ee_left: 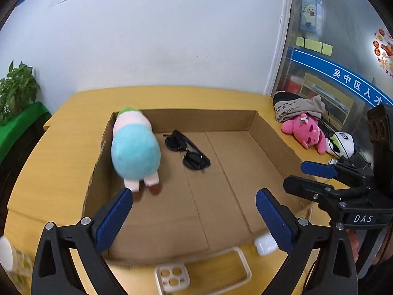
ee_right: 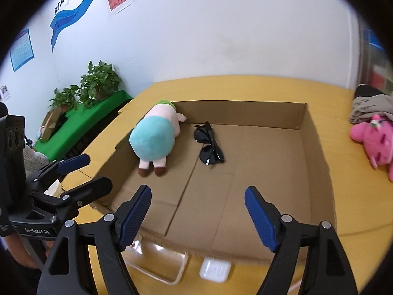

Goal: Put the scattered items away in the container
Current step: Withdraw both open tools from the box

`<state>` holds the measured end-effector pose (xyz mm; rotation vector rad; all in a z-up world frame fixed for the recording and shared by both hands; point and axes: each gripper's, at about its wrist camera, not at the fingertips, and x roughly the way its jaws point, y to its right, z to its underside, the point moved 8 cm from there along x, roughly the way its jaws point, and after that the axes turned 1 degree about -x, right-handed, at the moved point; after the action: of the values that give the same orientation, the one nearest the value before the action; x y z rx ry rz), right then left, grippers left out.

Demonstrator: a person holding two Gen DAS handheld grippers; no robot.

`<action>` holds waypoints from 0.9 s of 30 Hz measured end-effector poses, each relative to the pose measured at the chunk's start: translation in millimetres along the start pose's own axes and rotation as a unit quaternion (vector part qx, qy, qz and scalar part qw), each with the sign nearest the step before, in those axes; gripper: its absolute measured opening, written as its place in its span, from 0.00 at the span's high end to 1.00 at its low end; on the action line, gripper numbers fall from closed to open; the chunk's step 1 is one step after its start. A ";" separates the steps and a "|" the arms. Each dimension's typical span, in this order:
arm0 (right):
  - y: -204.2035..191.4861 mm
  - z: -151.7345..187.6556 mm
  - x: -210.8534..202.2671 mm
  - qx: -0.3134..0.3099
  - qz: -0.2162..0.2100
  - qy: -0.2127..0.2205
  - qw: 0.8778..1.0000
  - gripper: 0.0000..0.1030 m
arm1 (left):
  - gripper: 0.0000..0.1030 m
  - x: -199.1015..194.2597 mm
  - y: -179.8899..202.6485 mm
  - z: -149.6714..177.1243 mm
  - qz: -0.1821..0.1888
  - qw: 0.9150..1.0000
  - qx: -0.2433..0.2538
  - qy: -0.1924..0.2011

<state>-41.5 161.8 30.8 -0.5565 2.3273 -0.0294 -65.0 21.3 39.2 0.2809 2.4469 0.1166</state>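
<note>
I see the cardboard box point(ee_left: 267, 132) lying open on the yellow tabletop point(ee_left: 61, 152). Inside it, a blue-and-pink plush toy point(ee_left: 135, 152) rests against the left wall, with black sunglasses point(ee_left: 188, 151) flat on the floor just beside it. Outside the near wall lie a clear phone case point(ee_right: 157, 265) and a small white earbud case point(ee_right: 215, 270), close together on the tabletop. A pink plush point(ee_left: 305, 132) and a panda plush point(ee_left: 342, 143) sit beyond the box's right wall, near a grey cloth bag point(ee_left: 297, 107). My left gripper point(ee_left: 194, 216) hovers over the near edge, its fingers spread wide and holding nothing. My right gripper point(ee_right: 197, 217) hangs alongside, its fingers also parted and empty.
</note>
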 end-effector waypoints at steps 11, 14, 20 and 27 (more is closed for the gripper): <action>6.3 41.0 -15.3 0.012 0.049 0.006 0.999 0.24 | 0.01 -18.8 10.6 36.7 0.015 1.000 0.004 0.004; 7.7 46.2 -17.3 0.013 0.058 0.007 0.998 0.24 | 0.01 -18.1 11.1 38.9 0.014 1.000 0.002 0.003; 5.5 54.1 -20.4 0.007 0.060 0.005 0.998 0.24 | 0.01 -17.2 10.2 46.8 0.019 1.000 -0.002 -0.002; -3.8 84.3 -15.9 0.002 0.035 -0.019 0.999 0.24 | 0.01 -13.6 -8.7 74.3 0.025 0.999 -0.016 -0.027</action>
<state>26.3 176.3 -19.8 -0.4688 2.3074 0.0091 -9.4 10.6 -11.5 0.3273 2.3823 0.1688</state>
